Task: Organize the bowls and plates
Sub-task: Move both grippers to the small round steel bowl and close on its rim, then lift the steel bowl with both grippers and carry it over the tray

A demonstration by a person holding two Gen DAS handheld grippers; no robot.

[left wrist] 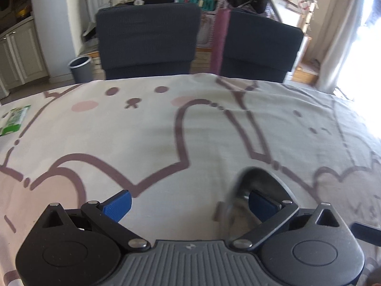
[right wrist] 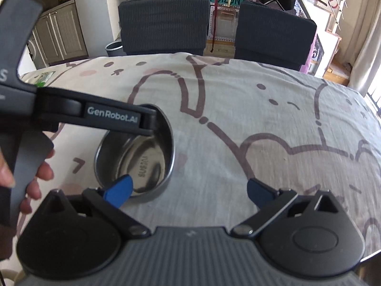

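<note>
A steel bowl (right wrist: pixel 140 159) stands upright on the cartoon-print tablecloth (right wrist: pixel 238 119), left of centre in the right wrist view. My left gripper (right wrist: pixel 148 121) reaches in from the left, its tip at the bowl's far rim. In the left wrist view the left gripper (left wrist: pixel 190 205) is open wide, and the blurred bowl (left wrist: pixel 259 181) sits around its right pad (left wrist: pixel 262 206). My right gripper (right wrist: pixel 190 193) is open too, with its left pad (right wrist: pixel 120 190) over the bowl's near rim and nothing between the fingers.
Two dark chairs (right wrist: pixel 164 23) (right wrist: pixel 273 31) stand at the table's far side. A green packet (left wrist: pixel 14 119) lies at the far left of the cloth. A grey bin (left wrist: pixel 81 68) is on the floor beyond. A person's hand (right wrist: pixel 35 178) holds the left gripper's handle.
</note>
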